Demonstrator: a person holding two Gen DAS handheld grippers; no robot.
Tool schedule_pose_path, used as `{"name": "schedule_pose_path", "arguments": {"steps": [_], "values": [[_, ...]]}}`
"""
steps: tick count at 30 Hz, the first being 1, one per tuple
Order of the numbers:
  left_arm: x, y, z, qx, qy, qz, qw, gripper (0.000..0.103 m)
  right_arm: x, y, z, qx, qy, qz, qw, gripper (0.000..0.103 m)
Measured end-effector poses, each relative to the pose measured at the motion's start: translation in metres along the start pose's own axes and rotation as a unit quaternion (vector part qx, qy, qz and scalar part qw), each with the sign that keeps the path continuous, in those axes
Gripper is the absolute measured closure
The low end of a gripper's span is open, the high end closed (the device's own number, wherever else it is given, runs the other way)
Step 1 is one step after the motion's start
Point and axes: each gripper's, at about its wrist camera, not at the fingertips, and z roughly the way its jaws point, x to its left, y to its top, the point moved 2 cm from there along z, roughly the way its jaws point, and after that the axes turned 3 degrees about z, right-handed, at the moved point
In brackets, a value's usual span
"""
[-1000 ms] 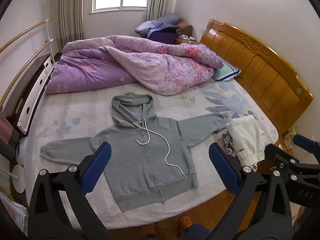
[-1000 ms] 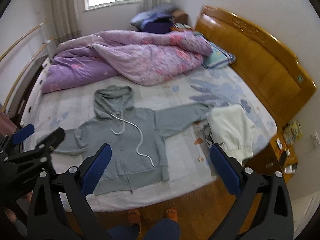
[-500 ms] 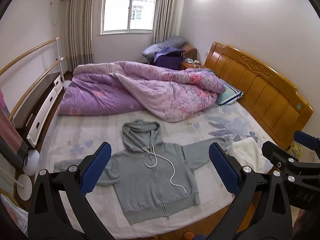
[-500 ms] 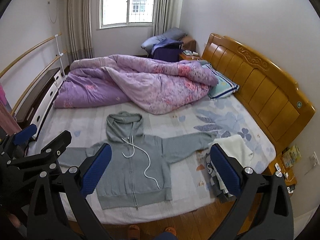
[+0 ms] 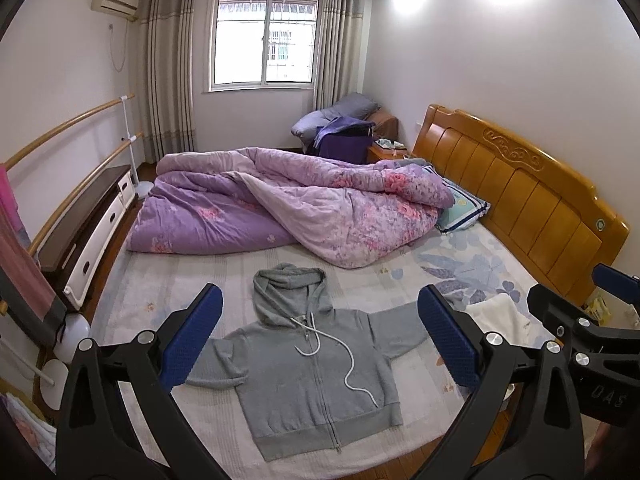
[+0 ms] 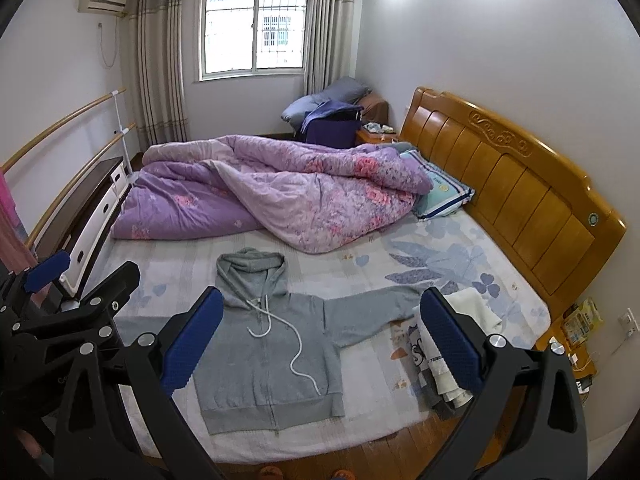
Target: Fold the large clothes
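A grey zip hoodie (image 5: pixel 312 376) lies flat, front up, on the near part of the bed, sleeves spread, hood toward the quilt, a white drawstring across its chest. It also shows in the right wrist view (image 6: pixel 268 360). My left gripper (image 5: pixel 320 344) is open and empty, held well above and in front of the hoodie. My right gripper (image 6: pixel 324 344) is open and empty too, at a similar height. Each gripper shows at the edge of the other's view.
A rumpled purple quilt (image 5: pixel 288 204) covers the far half of the bed. Folded white clothes (image 6: pixel 444 348) lie at the hoodie's right sleeve end. A wooden headboard (image 5: pixel 516 196) stands on the right, a low cabinet (image 5: pixel 84 240) and rails on the left.
Both grippers have pulled back and tilted up from the bed. The hoodie now looks smaller and lower in the views, and more of the room shows. The hoodie has not moved.
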Motion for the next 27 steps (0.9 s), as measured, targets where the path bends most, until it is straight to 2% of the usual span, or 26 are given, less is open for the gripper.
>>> {"name": "schedule_pose_path", "arguments": {"steps": [7,14,17,19,22,27], "values": [[-0.003,0.003,-0.009,-0.025,0.018,0.001,0.9995,0.005,0.0,0.002,-0.006,-0.018,-0.006,0.001,1.0,0.008],[0.0,0.008,-0.014,-0.041,0.008,-0.008,0.9991,0.005,0.004,-0.001,-0.009,-0.021,-0.016,-0.014,1.0,0.008],[-0.003,0.008,-0.013,-0.041,0.005,0.001,0.9991,0.005,-0.002,0.002,-0.026,-0.062,-0.004,0.002,0.998,0.008],[-0.005,0.008,-0.012,-0.039,0.006,0.009,0.9992,0.005,-0.007,0.006,-0.03,-0.073,-0.011,0.008,0.997,0.008],[-0.007,0.008,-0.012,-0.04,0.002,0.008,0.9992,0.005,-0.01,0.008,-0.029,-0.07,-0.025,0.001,0.997,0.008],[-0.007,0.007,-0.007,-0.03,-0.001,0.008,0.9995,0.005,-0.011,0.003,-0.022,-0.047,-0.019,-0.001,0.999,0.008]]}}
